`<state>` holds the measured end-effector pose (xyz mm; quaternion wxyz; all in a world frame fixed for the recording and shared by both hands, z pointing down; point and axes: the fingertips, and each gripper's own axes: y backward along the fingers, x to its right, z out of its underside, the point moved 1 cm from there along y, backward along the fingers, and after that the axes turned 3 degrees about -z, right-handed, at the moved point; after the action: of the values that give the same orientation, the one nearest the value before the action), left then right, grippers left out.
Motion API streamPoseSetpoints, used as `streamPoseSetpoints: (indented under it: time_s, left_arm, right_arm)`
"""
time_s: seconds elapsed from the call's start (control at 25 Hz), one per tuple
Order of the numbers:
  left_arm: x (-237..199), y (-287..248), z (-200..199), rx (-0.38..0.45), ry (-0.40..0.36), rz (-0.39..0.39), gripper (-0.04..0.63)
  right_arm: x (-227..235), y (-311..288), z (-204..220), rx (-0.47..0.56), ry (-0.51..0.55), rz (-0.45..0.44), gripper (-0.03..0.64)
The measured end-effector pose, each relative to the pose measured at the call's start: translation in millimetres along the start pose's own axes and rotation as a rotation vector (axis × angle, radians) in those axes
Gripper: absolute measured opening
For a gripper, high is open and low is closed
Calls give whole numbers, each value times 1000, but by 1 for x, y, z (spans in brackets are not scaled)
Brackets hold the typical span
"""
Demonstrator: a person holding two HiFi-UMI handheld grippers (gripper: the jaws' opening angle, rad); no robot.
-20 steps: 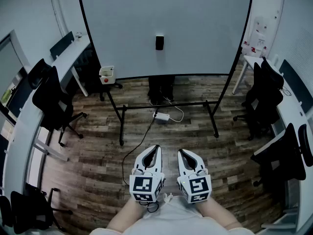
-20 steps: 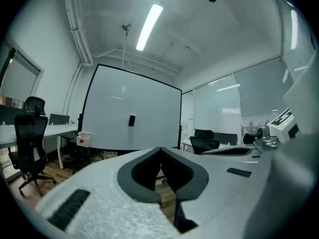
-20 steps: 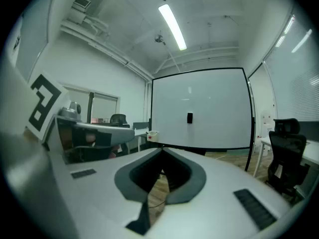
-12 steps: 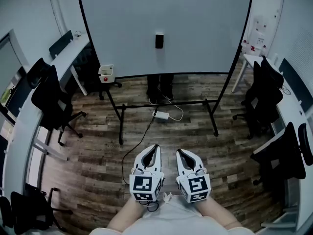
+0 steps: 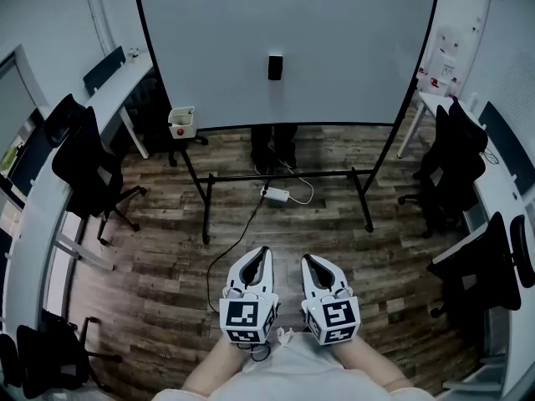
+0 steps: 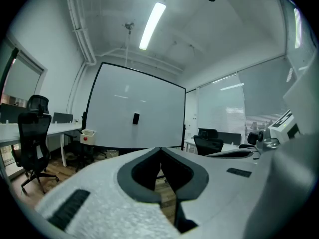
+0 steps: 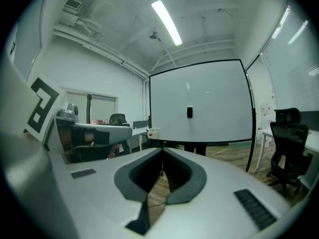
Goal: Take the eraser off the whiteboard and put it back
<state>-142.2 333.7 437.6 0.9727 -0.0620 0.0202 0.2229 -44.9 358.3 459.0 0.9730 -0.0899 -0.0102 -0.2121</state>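
The whiteboard (image 5: 351, 48) runs off the head view's top edge. Its eraser (image 5: 274, 68) is too small to show detail, and the board hides all but the legs (image 5: 273, 147) of someone behind it.

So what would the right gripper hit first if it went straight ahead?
Ahead of the right gripper the floor looks free; then likely the whiteboard, near its bottom edge below the eraser. Depth unclear.

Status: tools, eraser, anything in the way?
Left tool, right tool: both shut, empty. Eraser on whiteboard, well ahead. Stand crossbar, power strip on floor between.
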Motion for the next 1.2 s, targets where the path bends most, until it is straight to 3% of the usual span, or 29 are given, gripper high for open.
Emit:
streamPoseSetpoints:
  time_s: [0.48,0.64,0.96,1.2]
  left_arm:
    - [-16,-83,2,-12,-11,-61,18]
    - [-21,-138,-9,-13,-38,-88,18]
    - [-27,-269,-36,40,17,-117,18]
    - [-31,-342,-45,9,-1,-137,18]
  right_arm:
    - [61,-75,-4,8,-15,-69,28]
    - [102,-117,-20,21,-7,-96,28]
    - [209,-200,-56,37,20,-119,28]
    - [270,-241,-77,46,-18,-123,28]
